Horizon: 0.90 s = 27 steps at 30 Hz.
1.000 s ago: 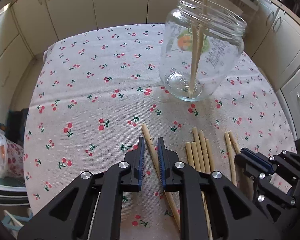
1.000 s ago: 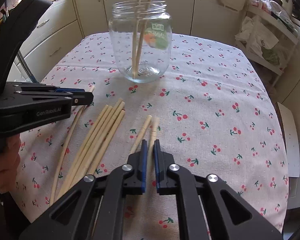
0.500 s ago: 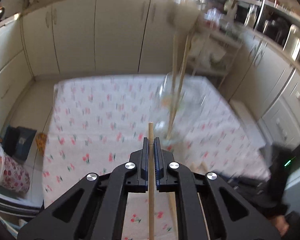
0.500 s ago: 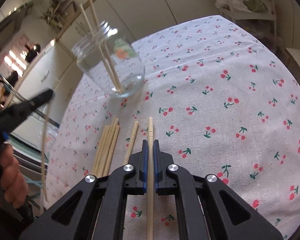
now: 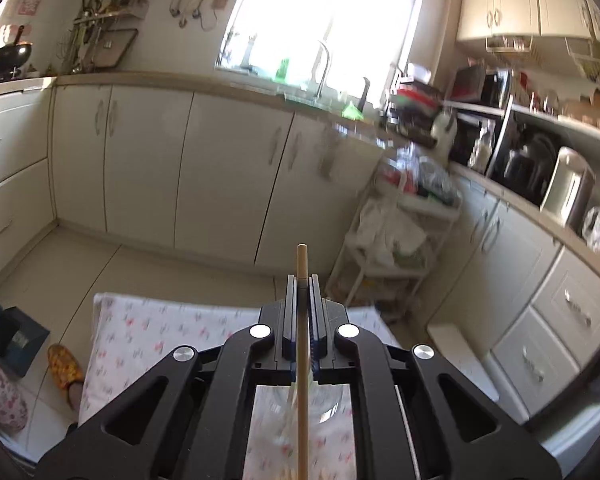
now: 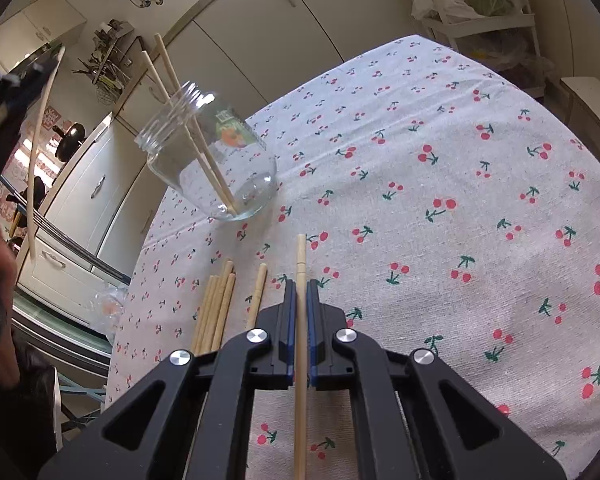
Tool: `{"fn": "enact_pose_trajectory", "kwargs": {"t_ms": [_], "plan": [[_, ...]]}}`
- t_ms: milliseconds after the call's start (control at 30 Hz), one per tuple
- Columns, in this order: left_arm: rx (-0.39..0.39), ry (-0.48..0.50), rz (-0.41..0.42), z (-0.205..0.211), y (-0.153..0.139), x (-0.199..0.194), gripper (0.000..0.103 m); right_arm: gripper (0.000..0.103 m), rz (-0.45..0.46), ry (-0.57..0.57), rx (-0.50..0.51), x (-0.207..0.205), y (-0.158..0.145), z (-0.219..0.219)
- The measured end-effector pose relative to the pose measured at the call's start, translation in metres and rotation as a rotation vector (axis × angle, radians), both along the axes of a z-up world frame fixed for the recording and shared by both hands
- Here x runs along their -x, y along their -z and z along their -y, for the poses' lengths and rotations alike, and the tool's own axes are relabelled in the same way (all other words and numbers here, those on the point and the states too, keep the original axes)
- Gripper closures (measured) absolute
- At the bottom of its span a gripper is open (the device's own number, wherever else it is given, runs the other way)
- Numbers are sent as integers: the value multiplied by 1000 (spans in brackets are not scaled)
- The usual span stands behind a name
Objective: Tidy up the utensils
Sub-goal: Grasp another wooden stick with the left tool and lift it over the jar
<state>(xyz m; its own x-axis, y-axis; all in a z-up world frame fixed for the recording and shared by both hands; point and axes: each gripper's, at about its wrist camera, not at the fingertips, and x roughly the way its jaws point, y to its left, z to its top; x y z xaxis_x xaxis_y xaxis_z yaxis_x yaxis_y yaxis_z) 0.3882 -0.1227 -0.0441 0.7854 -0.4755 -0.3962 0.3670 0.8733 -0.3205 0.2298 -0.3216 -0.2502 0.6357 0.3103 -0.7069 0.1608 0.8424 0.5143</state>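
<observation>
Home kitchen: cabinets (image 5: 228,168), sink faucet (image 5: 323,65).

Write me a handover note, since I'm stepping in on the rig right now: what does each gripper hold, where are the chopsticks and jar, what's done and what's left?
Left gripper: shut on a chopstick, raised and pointing at the kitchen cabinets; the jar shows blurred beneath it.
Right gripper: shut on another chopstick, above the cherry tablecloth.
Glass jar: standing on the tablecloth, two chopsticks already in it.
Still on the cloth: a bundle of loose chopsticks and a single one beside it.
Left to do: drop both held chopsticks into the jar, then collect the loose ones.
</observation>
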Motion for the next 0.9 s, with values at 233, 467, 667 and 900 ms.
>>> {"fn": "enact_pose_trajectory", "kwargs": {"t_ms": [233, 467, 667, 900], "plan": [[38, -45, 71, 17, -14, -31, 98, 97, 1, 2, 4, 0, 1, -1], [40, -119, 111, 34, -7, -50, 98, 97, -15, 8, -18, -1, 4, 2], [46, -182, 152, 42, 2, -61, 98, 97, -20, 9, -23, -2, 5, 2], [34, -207, 140, 47, 24, -71, 98, 97, -22, 11, -30, -3, 5, 3]]}}
